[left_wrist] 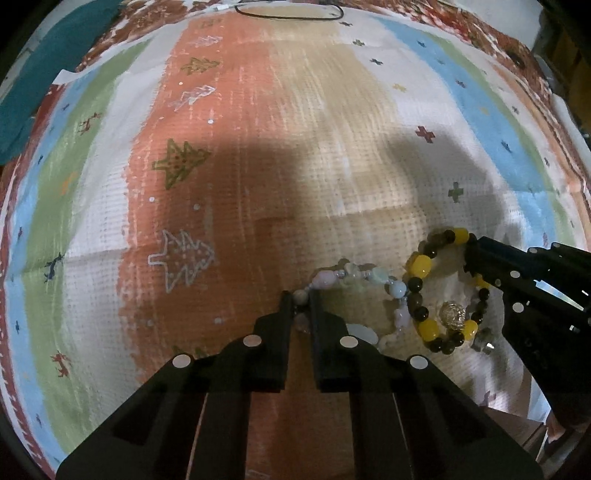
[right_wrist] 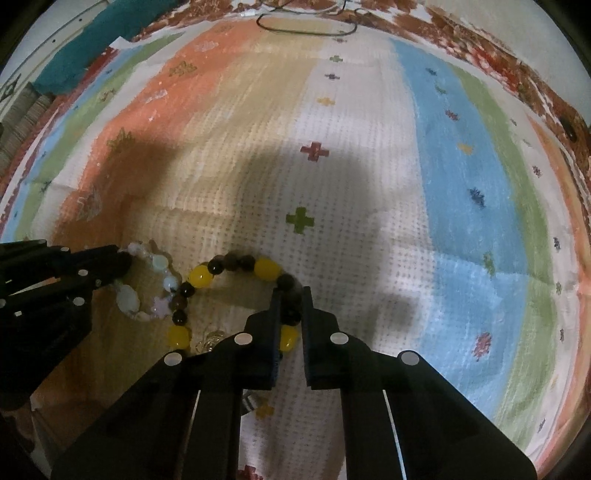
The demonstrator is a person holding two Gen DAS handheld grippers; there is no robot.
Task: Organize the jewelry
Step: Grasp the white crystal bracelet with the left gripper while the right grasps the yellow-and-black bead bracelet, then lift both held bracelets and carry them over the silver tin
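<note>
A pale pastel bead bracelet point(left_wrist: 364, 277) lies on the striped cloth; my left gripper point(left_wrist: 301, 297) is shut on its left side. In the right wrist view the pastel bracelet point(right_wrist: 147, 280) and the left gripper point(right_wrist: 122, 264) show at the left. A yellow and dark bead bracelet point(left_wrist: 421, 266) with a clear faceted bead point(left_wrist: 452, 314) lies beside it, touching it. My right gripper point(right_wrist: 290, 291) is shut on the right side of the yellow bracelet point(right_wrist: 264, 267). In the left wrist view the right gripper point(left_wrist: 471, 254) enters from the right.
The striped cloth point(left_wrist: 229, 147) with tree and cross motifs covers the surface. A dark cord point(right_wrist: 306, 27) lies at the far edge. A teal fabric point(right_wrist: 96, 40) sits at the far left. A small metal piece point(left_wrist: 482, 339) lies near the yellow bracelet.
</note>
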